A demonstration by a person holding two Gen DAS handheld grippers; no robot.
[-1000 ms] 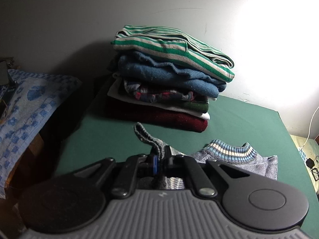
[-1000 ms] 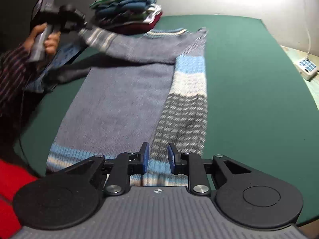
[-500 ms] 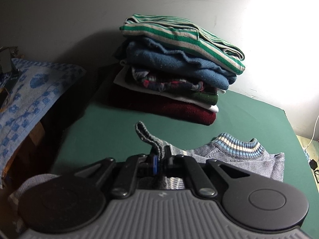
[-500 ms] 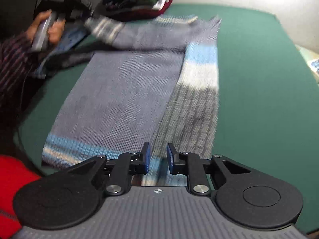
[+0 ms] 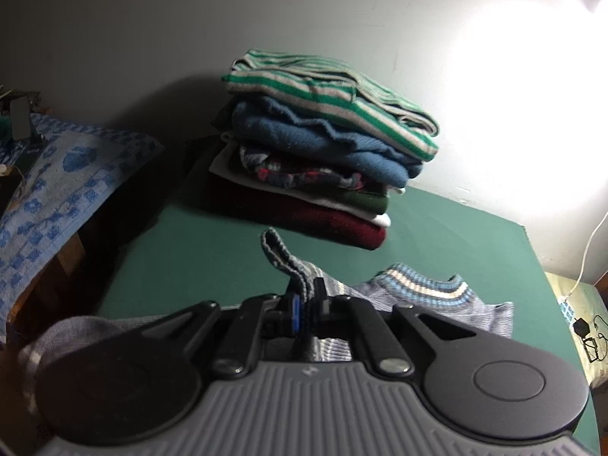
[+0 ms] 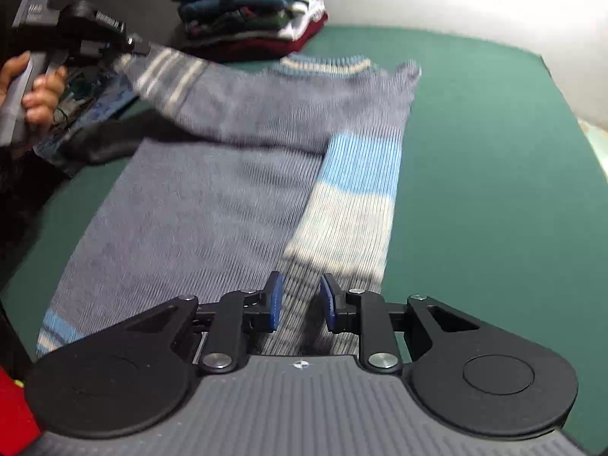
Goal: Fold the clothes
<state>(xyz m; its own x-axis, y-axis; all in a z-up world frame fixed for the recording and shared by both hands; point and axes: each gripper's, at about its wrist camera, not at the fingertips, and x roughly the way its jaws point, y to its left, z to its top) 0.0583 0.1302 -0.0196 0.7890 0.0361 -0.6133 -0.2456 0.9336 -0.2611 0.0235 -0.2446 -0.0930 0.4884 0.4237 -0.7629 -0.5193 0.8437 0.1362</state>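
Observation:
A grey-blue knit sweater (image 6: 212, 197) lies flat on the green table (image 6: 494, 190), collar (image 5: 425, 288) toward the wall. One sleeve (image 6: 353, 197), banded light blue and white, is folded down along the body. My left gripper (image 5: 306, 296) is shut on the cuff (image 5: 277, 254) of the other sleeve and holds it lifted off the table's left side; in the right wrist view the left gripper (image 6: 140, 47) stretches that striped sleeve (image 6: 171, 76). My right gripper (image 6: 301, 296) hovers over the lower end of the folded sleeve, its jaws opening, with nothing pinched between the pads.
A stack of folded clothes (image 5: 323, 144) stands against the wall at the table's far left. A blue patterned cloth (image 5: 57, 190) lies off the left edge. A cable and a power strip (image 5: 570, 304) sit past the right edge. Something red (image 6: 15, 410) shows at lower left.
My right gripper has slid up along the folded sleeve toward the collar, its jaws a little wider. The left gripper still holds the cuff and has shifted only slightly.

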